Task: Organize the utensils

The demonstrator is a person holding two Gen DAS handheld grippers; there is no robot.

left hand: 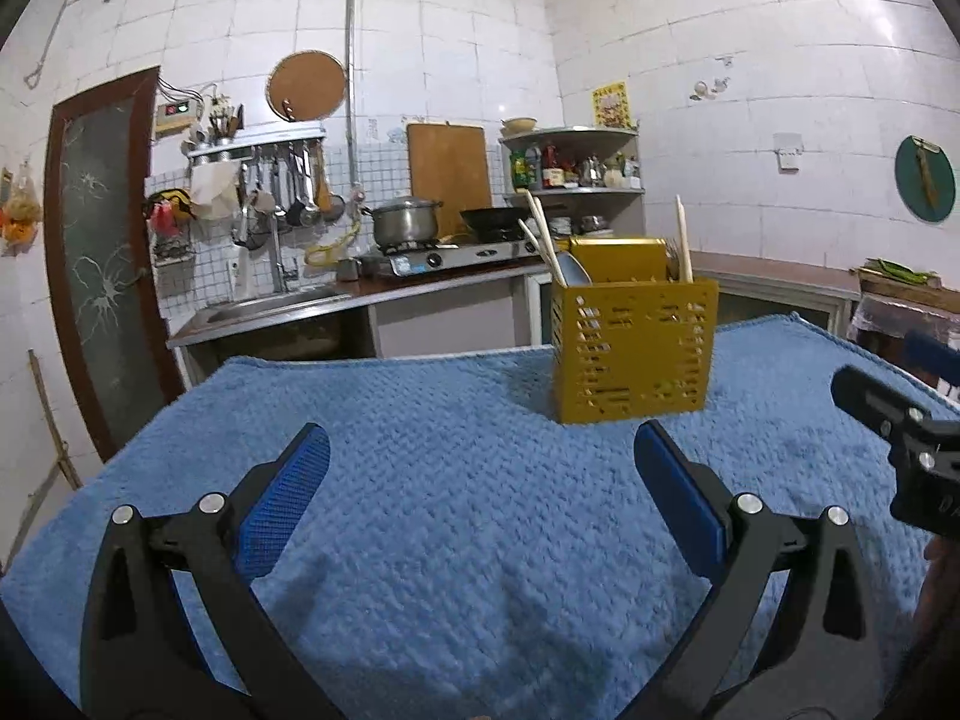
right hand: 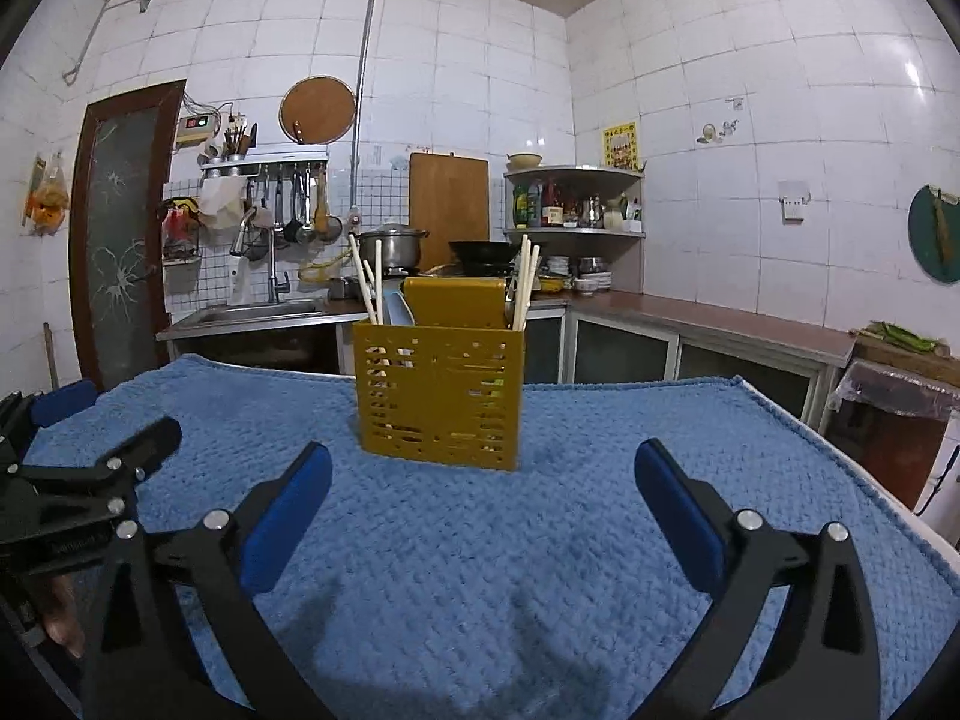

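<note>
A yellow perforated utensil holder [left hand: 636, 351] stands on the blue towel [left hand: 432, 480]; it also shows in the right wrist view [right hand: 439, 393]. Chopsticks [right hand: 366, 282] and a spoon [right hand: 399, 309] stand in its left part, more chopsticks [right hand: 524, 282] in its right part. My left gripper [left hand: 480, 450] is open and empty, short of the holder and to its left. My right gripper [right hand: 483, 468] is open and empty, just in front of the holder. Each gripper shows at the edge of the other's view.
The blue towel [right hand: 540, 540] covers the table. Behind it runs a kitchen counter [right hand: 690, 318] with a sink [right hand: 258, 312], a stove with a pot [right hand: 393, 246] and a wok [right hand: 483, 252], and a corner shelf [right hand: 576, 204] of bottles.
</note>
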